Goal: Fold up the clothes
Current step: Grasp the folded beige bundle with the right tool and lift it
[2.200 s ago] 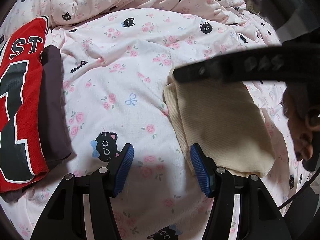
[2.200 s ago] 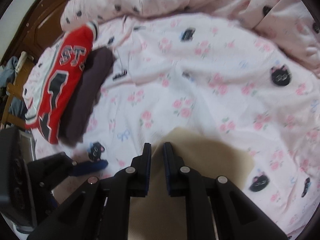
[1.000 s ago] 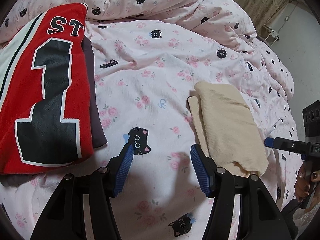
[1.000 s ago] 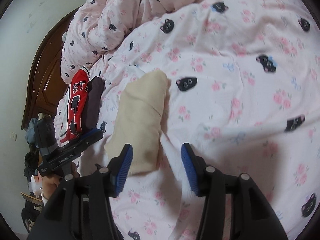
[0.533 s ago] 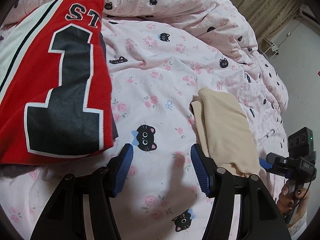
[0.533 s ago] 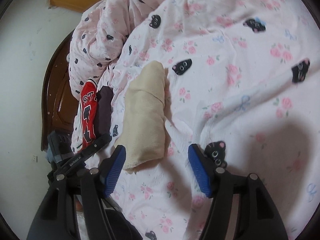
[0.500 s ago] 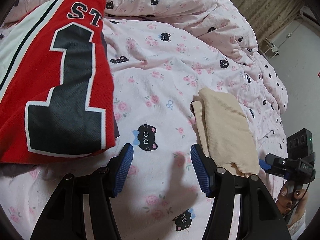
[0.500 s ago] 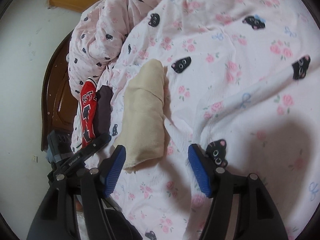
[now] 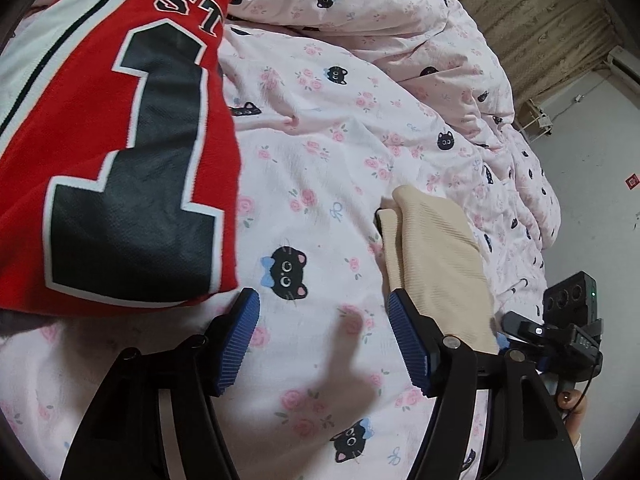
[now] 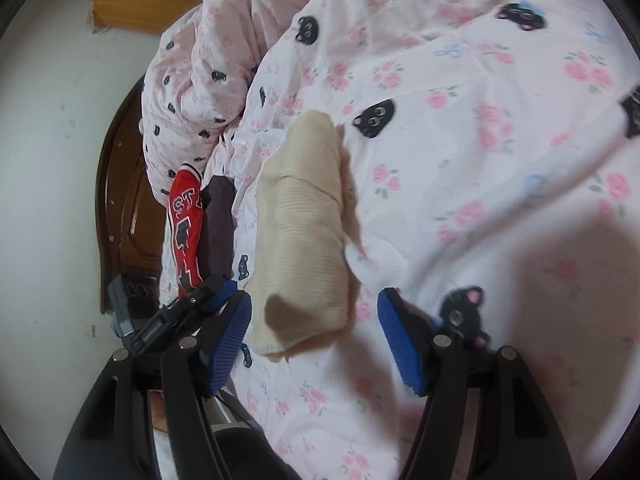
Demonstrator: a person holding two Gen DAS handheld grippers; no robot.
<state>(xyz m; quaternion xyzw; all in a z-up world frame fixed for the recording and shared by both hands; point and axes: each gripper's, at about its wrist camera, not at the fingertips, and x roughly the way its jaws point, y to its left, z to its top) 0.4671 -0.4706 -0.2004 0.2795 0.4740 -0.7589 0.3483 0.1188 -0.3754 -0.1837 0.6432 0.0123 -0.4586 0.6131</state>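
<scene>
Soft even light; fisheye edges; slight blur

Left wrist view: folded jersey [image 9: 120, 152] at ten o'clock, lying on a dark garment [image 9: 16, 316] that shows at nine o'clock; folded knit garment [image 9: 436, 256] at three o'clock, well apart; all on the bedspread [image 9: 320, 168], crumpled quilt [image 9: 400, 20] behind at twelve o'clock.

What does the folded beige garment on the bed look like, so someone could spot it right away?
On the pink bedspread printed with roses and black cats, look to the right of the red jersey. The folded beige garment is a narrow, ribbed, plain cream bundle, the only unprinted item there.
</scene>
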